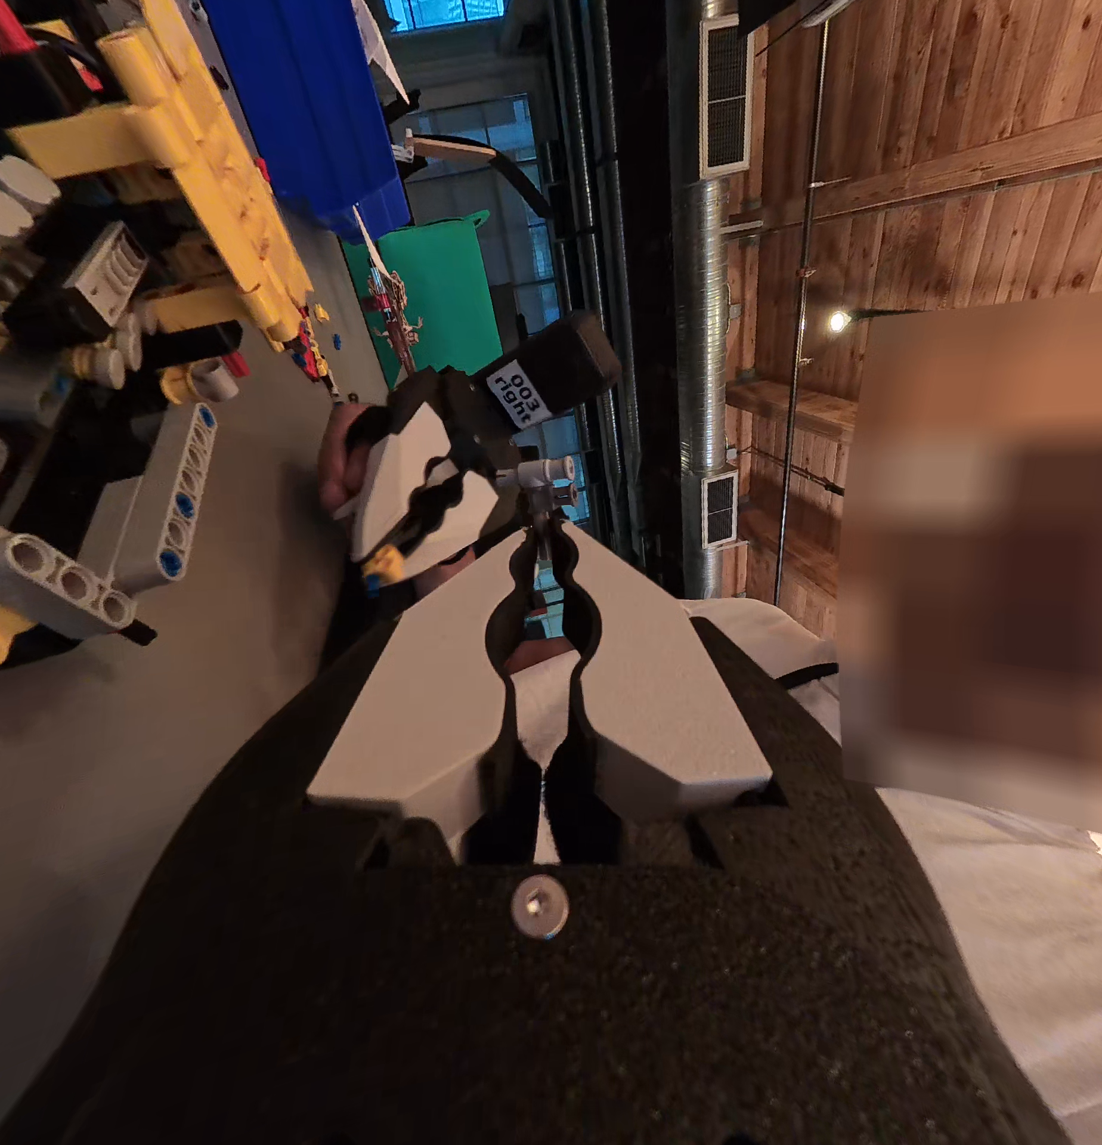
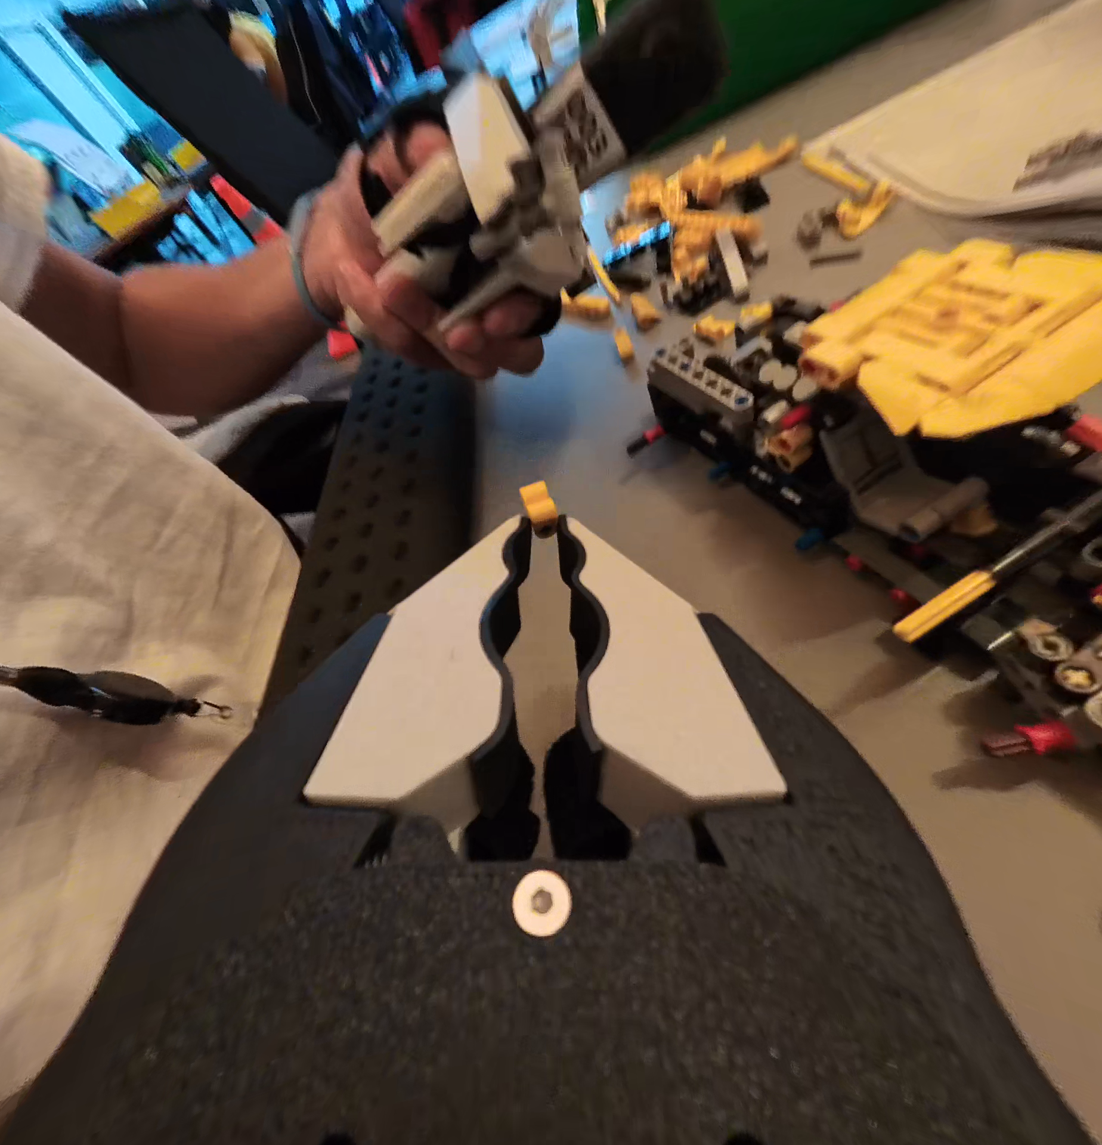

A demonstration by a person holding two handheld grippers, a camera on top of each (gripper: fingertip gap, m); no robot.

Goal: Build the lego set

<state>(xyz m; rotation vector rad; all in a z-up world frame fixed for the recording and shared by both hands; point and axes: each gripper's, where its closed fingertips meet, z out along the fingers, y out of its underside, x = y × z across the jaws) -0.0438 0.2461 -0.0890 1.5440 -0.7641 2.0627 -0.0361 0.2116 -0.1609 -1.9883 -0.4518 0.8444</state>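
A person in a pale shirt works over a grey table (image 2: 598, 434), a handheld gripper in each hand. The left gripper (image 1: 543, 531) has its fingers pinched together on a small grey connector piece (image 1: 545, 486), held in the air near the person's chest. The right gripper (image 2: 542, 523) is clamped on a small yellow piece (image 2: 538, 500) at its fingertips, held just above the near table edge; it also shows from the left wrist view (image 1: 387, 561), low and close to the tabletop. To the right, on the table, sits the partly built yellow-and-black lego vehicle (image 2: 908, 396), its yellow body panels uppermost. Beyond it lies a scatter of loose yellow and black pieces (image 2: 691, 217), blurred here, and what appears to be an instruction booklet (image 2: 1069, 167) at the far right.
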